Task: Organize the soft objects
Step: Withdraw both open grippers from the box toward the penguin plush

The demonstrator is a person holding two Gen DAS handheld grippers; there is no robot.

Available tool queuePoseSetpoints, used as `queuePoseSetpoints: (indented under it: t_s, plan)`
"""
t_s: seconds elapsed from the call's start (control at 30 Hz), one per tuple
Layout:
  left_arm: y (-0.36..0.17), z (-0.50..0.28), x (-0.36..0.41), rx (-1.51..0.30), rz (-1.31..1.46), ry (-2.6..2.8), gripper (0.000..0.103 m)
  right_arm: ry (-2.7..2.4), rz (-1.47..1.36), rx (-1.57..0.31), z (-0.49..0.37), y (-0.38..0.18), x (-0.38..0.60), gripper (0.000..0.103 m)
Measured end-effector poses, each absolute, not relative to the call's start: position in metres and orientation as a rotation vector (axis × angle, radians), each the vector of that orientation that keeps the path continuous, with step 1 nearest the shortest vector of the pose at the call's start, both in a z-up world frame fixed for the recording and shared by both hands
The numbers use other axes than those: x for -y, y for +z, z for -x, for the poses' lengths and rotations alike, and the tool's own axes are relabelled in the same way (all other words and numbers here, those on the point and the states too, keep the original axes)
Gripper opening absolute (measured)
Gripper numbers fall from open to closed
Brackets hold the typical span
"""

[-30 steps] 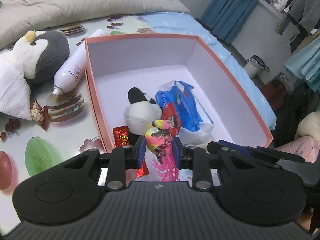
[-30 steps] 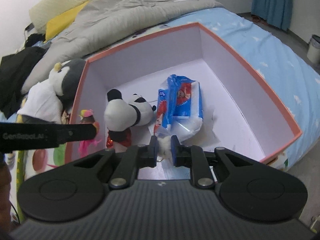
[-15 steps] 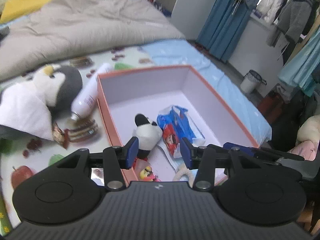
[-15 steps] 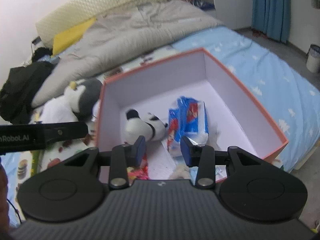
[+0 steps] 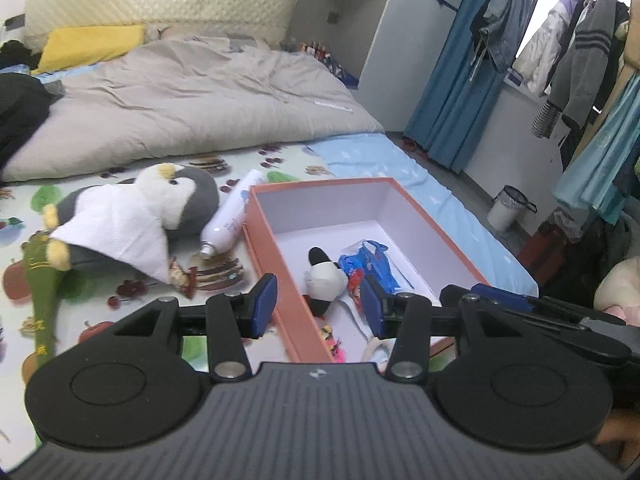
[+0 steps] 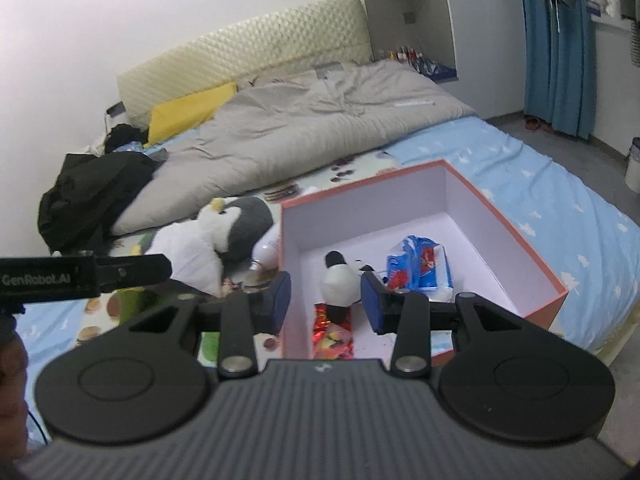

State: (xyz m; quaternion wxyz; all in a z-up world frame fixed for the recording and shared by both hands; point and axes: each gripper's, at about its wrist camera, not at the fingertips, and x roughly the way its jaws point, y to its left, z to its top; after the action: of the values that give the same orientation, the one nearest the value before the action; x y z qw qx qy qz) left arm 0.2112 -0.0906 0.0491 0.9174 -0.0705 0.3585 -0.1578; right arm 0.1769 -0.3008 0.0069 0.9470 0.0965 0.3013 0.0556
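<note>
Both grippers are hovering above the near end of the orange box [image 5: 276,276], each tilted down toward it, and neither is touching anything. The left gripper [image 5: 316,310] is holding its blue-padded fingers [image 5: 264,304] wide apart with nothing between them, straddling the box's left wall from above. The right gripper [image 6: 326,306] is doing the same, fingers [image 6: 370,304] spread and empty, sitting just to the right of the left gripper, whose black body is poking into the right wrist view at the left edge. Inside the box, the small panda plush [image 5: 324,280] is lying near the left wall, with the blue tissue pack [image 6: 420,268] just beside it toward the middle. Nearer the front wall, a pink and yellow soft toy [image 5: 334,344] is resting on the box floor, a pale fluffy piece [image 5: 378,350] is peeking out next to it, and a red foil wrapper [image 6: 324,314] is lying by the panda. Out on the fruit-print bed sheet [image 5: 132,304], the big penguin plush [image 5: 160,208] is sprawling left of the box, a white bottle [image 5: 234,216] lying between the two.
</note>
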Motion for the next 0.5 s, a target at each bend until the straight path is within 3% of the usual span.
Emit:
queuePoseSetpoints:
  t_s: [0.5]
  plan:
    - [0.048,-0.126,0.027,-0.693,0.17,-0.246,0.052,0.203,-0.151,-0.571,-0.12,0.002,0.248,0.042]
